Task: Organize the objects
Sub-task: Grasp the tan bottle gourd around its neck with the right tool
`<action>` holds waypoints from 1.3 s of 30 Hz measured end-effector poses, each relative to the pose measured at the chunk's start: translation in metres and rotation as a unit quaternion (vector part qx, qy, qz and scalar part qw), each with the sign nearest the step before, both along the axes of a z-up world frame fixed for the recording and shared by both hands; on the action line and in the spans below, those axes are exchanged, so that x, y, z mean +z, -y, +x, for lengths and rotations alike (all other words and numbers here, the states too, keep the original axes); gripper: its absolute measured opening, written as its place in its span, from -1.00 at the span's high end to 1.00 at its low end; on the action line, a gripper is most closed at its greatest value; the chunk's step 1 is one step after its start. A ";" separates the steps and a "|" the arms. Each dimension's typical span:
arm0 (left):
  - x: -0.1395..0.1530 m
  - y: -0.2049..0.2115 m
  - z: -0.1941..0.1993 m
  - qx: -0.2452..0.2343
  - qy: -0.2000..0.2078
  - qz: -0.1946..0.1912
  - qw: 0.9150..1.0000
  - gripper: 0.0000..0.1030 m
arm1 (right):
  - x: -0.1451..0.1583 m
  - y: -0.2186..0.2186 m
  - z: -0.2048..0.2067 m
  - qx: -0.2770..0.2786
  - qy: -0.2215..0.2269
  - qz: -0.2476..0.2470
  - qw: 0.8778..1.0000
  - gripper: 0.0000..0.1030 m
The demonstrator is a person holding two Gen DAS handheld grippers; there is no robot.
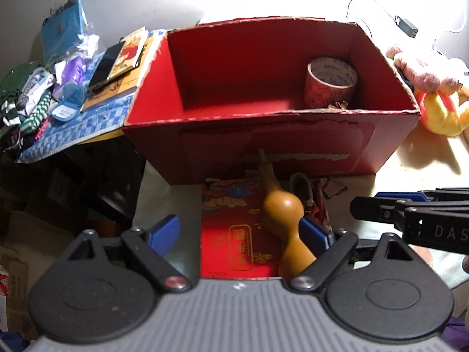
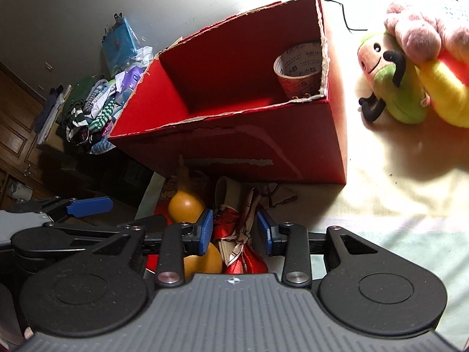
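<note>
Right hand-held gripper (image 2: pixel 234 231): jaws spread, blue pads standing either side of a soft red and cream patterned fabric bundle (image 2: pixel 241 243) without visibly pressing it. Nothing is pinched. The bundle lies on the worktop (image 2: pixel 366 205), just near of the red cardboard box (image 2: pixel 234 146).

Left hand-held gripper (image 1: pixel 237 231): jaws spread wide, empty. Its right pad sits just beside the waist of a tan, smooth, hourglass-shaped gourd (image 1: pixel 283 205); contact cannot be confirmed. The gourd lies with its thin stem pointing far, toward the box front, partly resting on a flat red printed packet with gold lettering (image 1: pixel 234 234).

Handling, as judged:
- Fabric bundle: light, limp, compressible. It will sag and may trail loose ends. Take hold at the bunched middle, where the folds are thickest, not at an edge.
- Gourd: rigid, likely hollow and light, with a glossy skin that may slip. The narrow waist is the secure seat for the pads; the rounded bulbs would squirt out. The stem looks fragile; avoid it.
- Packet: flat and thin, hard to lift until the gourd is off it.

Outward: the open-topped box holds a roll of printed brown packing tape (image 1: pixel 331 82) at its right far corner; the rest of its floor is free. A pink, green and yellow plush toy (image 2: pixel 410 67) lies right of the box. A heap of striped clothing (image 1: pixel 29 102) sits far left.
</note>
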State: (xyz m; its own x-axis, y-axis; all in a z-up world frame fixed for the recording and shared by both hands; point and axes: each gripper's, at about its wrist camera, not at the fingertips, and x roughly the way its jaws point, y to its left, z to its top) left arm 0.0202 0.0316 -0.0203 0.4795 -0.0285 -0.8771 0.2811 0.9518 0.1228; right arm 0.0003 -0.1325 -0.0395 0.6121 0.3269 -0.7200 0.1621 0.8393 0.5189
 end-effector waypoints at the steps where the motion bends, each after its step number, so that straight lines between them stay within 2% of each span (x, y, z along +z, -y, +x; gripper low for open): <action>1: -0.001 0.000 0.001 -0.001 -0.002 0.000 1.000 -0.73 | -0.001 0.000 0.000 0.000 0.000 0.004 1.000 0.28; 8: -0.007 -0.001 0.003 -0.012 -0.014 -0.001 1.000 -0.73 | -0.007 0.004 0.002 -0.009 -0.003 0.039 0.999 0.28; 16: -0.011 -0.020 -0.006 -0.042 -0.036 -0.082 0.995 -0.59 | -0.013 0.007 0.005 -0.015 -0.006 0.079 0.997 0.28; 20: -0.011 -0.023 -0.007 -0.055 -0.049 -0.127 0.989 -0.57 | -0.014 0.005 0.008 -0.012 0.000 0.100 0.995 0.28; 25: -0.007 -0.024 -0.011 -0.079 -0.043 -0.163 0.982 -0.56 | -0.014 0.000 0.014 0.012 0.011 0.120 0.993 0.27; 28: -0.011 -0.022 -0.009 -0.091 -0.056 -0.189 0.976 -0.40 | -0.019 -0.005 0.020 0.028 -0.002 0.129 0.991 0.26; 34: -0.024 -0.019 0.000 -0.098 -0.072 -0.193 0.974 -0.27 | -0.022 -0.012 0.027 0.039 -0.009 0.119 0.992 0.25; 39: -0.034 -0.020 0.007 -0.100 -0.086 -0.192 0.973 -0.28 | -0.031 -0.015 0.033 0.038 -0.020 0.124 0.991 0.21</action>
State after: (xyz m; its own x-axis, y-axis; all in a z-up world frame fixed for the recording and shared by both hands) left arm 0.0274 0.0521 -0.0539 0.2778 -0.4464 -0.8506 0.4496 0.8429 -0.2955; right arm 0.0331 -0.1179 -0.0708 0.5516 0.5413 -0.6346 0.1281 0.6968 0.7057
